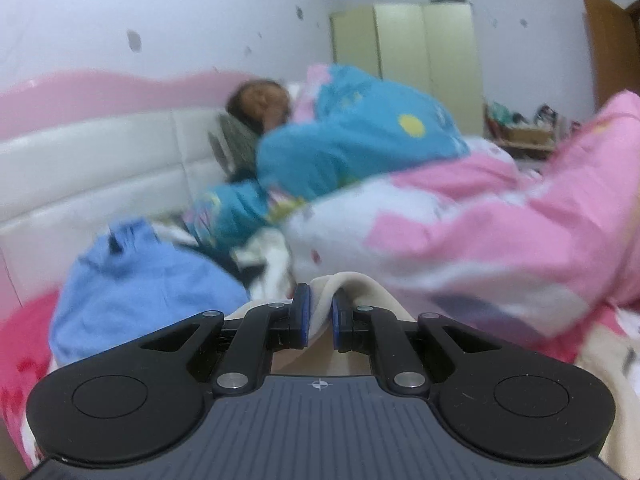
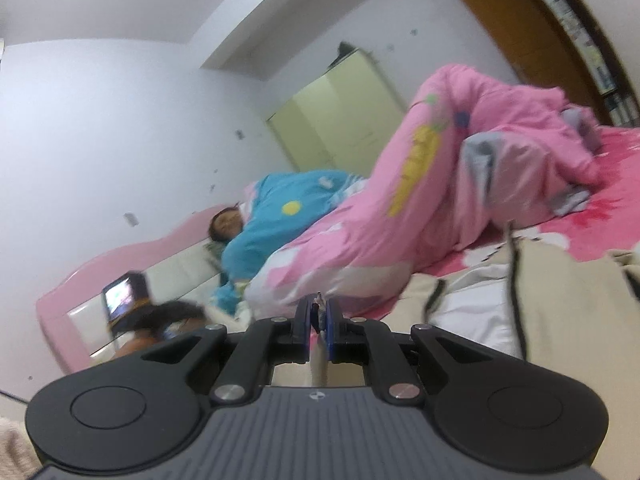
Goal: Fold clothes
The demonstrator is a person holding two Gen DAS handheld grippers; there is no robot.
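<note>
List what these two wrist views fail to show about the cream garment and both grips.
- Cream garment: the left wrist view shows one fold between the left gripper pads; the gripper body hides the rest, so its type is unclear.
- Right gripper: the right wrist view shows a thin cream edge pinched; whether it is the same garment is unclear.
- Blue garment: blurred in the left wrist view, shape unreadable.
</note>
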